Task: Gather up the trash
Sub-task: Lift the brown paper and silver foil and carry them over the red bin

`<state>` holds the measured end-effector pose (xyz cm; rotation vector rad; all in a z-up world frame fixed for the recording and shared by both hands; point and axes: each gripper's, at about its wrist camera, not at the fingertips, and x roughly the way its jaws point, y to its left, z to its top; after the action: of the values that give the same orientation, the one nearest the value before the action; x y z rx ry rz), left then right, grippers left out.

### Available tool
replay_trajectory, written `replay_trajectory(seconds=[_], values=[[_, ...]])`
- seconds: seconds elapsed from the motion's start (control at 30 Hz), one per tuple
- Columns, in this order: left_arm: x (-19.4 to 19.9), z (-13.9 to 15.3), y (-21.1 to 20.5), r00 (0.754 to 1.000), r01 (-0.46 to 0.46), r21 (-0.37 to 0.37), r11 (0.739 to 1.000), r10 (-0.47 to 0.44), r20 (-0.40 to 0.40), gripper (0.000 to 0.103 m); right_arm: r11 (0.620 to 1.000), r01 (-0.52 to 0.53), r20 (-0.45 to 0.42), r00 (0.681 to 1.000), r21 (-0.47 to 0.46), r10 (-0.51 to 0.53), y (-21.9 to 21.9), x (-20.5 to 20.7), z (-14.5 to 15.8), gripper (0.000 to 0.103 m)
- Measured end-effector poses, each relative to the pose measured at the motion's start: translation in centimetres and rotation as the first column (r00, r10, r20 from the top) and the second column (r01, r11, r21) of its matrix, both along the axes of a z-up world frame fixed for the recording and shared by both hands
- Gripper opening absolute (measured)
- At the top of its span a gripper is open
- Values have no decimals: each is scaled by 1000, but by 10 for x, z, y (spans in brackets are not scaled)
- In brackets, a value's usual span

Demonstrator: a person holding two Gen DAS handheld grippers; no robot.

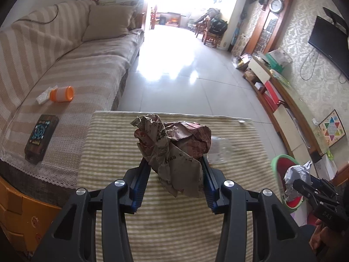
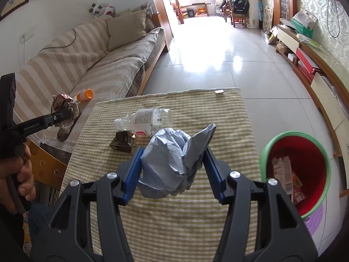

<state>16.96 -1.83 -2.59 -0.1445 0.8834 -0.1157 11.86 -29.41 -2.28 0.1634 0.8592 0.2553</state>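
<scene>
Trash is half gathered: the left tool (image 1: 175, 168) pinches a crumpled brown paper wad (image 1: 172, 150), the right tool (image 2: 173, 166) grips grey crumpled paper (image 2: 172, 161). Right of that tool, the red bin (image 2: 296, 170) already seems to hold wrappers. Ahead, a plastic bottle (image 2: 146, 120) and small dark carton (image 2: 123, 142) remain on the counter (image 2: 174, 218).

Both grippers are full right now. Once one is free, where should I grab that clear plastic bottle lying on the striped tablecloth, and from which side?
Take the clear plastic bottle across its labelled middle, coming straight down from above. It lies on its side, cap toward the left, so the fingers should straddle the round body across its length. Keep right of the small dark carton sitting against its neck end.
</scene>
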Motion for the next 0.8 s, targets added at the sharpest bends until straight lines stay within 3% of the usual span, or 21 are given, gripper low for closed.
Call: replay_trajectory(seconds=[0.37,0.8], values=[[-30,25,-76,993,109,23,994,-110,31,42,996,80,73,994,28,-82,-55,-25,28,54],[-27,31,-157,971,237,18,971,-238,24,42,980,193,98,975,56,-198,-131,-39,35,54]])
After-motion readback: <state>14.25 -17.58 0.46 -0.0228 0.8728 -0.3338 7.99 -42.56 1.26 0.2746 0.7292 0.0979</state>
